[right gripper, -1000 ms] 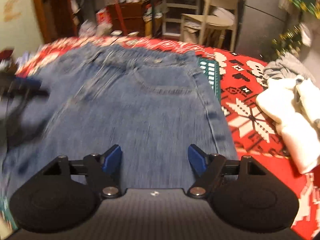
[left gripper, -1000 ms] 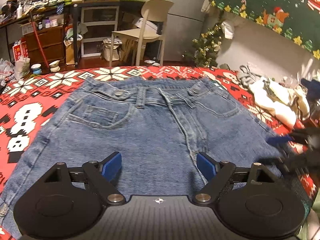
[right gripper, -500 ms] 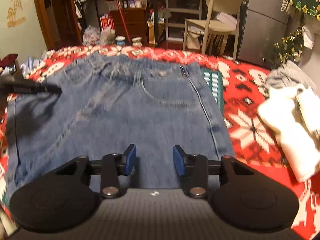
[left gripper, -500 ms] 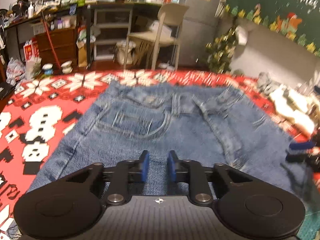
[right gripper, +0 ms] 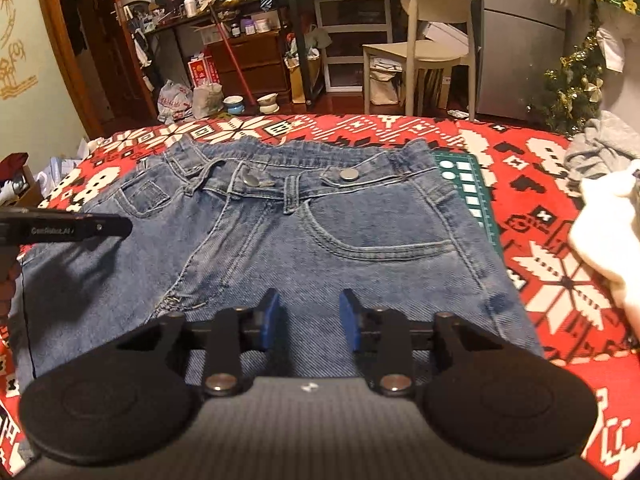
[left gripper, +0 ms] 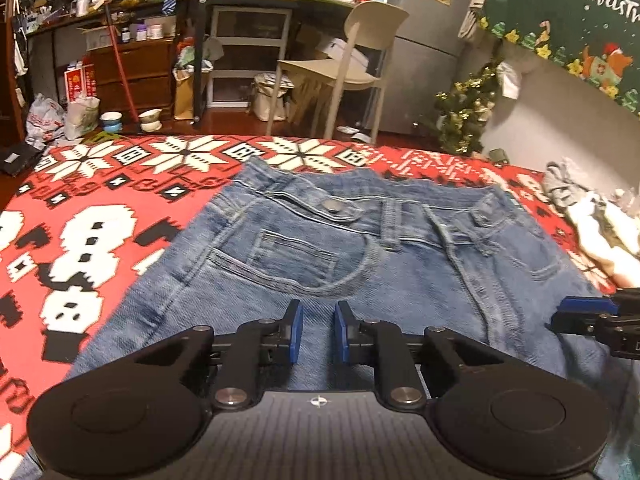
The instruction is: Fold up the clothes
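Blue jeans (left gripper: 360, 280) lie flat and front side up on the red patterned blanket (left gripper: 100, 220), waistband at the far end. My left gripper (left gripper: 318, 332) hovers over the left thigh below the pocket. Its blue pads (left gripper: 295, 332) are drawn almost together with only a narrow slit, and no cloth is pinched. From the right wrist, the left gripper (right gripper: 80, 226) casts a shadow on the jeans (right gripper: 320, 240). My right gripper (right gripper: 309, 320) is over the right thigh, half closed with a wider gap and nothing in it; it also shows as the right gripper (left gripper: 588, 314).
A pile of white and grey clothes (right gripper: 608, 232) lies on the blanket to the right. A green cutting mat (right gripper: 464, 184) pokes out beside the jeans' right side. Beyond the bed stand a beige chair (left gripper: 352, 52), a cluttered desk and a small Christmas tree.
Both grippers were wide open one second ago. The left closed to a narrow slit and stayed there; the right keeps narrowing. Both views rose and steadied over the jeans.
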### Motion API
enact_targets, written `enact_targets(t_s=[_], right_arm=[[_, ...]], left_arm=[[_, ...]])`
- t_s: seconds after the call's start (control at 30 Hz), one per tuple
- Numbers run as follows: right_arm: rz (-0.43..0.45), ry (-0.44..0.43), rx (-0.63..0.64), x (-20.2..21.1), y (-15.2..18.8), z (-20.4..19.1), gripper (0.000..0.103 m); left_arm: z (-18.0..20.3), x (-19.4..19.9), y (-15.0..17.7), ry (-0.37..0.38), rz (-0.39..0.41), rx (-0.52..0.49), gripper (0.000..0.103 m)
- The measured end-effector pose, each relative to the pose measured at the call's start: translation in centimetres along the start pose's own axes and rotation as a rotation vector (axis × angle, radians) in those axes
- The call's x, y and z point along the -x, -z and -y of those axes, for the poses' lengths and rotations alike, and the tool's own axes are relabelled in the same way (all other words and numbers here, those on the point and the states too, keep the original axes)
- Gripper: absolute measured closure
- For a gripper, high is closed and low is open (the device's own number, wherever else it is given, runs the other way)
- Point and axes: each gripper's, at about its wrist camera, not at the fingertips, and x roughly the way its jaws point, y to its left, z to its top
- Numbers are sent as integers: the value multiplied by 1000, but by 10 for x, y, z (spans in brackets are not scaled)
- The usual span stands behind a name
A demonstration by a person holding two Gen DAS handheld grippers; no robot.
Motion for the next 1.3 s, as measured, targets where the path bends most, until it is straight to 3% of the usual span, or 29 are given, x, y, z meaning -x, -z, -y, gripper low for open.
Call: enact_targets(t_s=[0.17, 0.3, 0.57, 0.73, 0.83, 1.03, 1.1, 1.17, 1.23, 1.27, 1.3], right_arm=[[31, -25, 28, -11, -13, -14, 77], [45, -73, 33, -27, -31, -31, 94], [57, -109, 89, -91, -71, -77, 99], [33, -57, 106, -128, -90, -85, 103], [23, -82, 38, -135, -97, -77, 103], [-20, -81, 33, -137, -108, -75, 103], [-57, -113, -13, -131, -115, -68, 91], [-81, -116, -14, -118, -118, -65, 83], [-100, -109, 0, -103, -119, -63, 71], [-109, -106, 7, -96, -120, -62, 57], [-119, -97, 17, -89, -119, -61, 50]], left_arm=[[-8, -5, -4, 6, 14, 34, 85], [-10, -7, -5, 9, 26, 48, 85], [-16, -8, -5, 34, 43, 77, 85], [-20, -9, -5, 51, 50, 102, 85], [-23, -10, -6, 59, 54, 117, 85], [-26, -11, -6, 77, 59, 138, 85], [-25, -10, -8, 87, 52, 138, 79], [-22, -6, -10, 90, 48, 138, 53], [-17, 1, -14, 82, 55, 131, 43], [-15, 4, -15, 84, 57, 122, 42], [-13, 6, -16, 93, 53, 112, 42]])
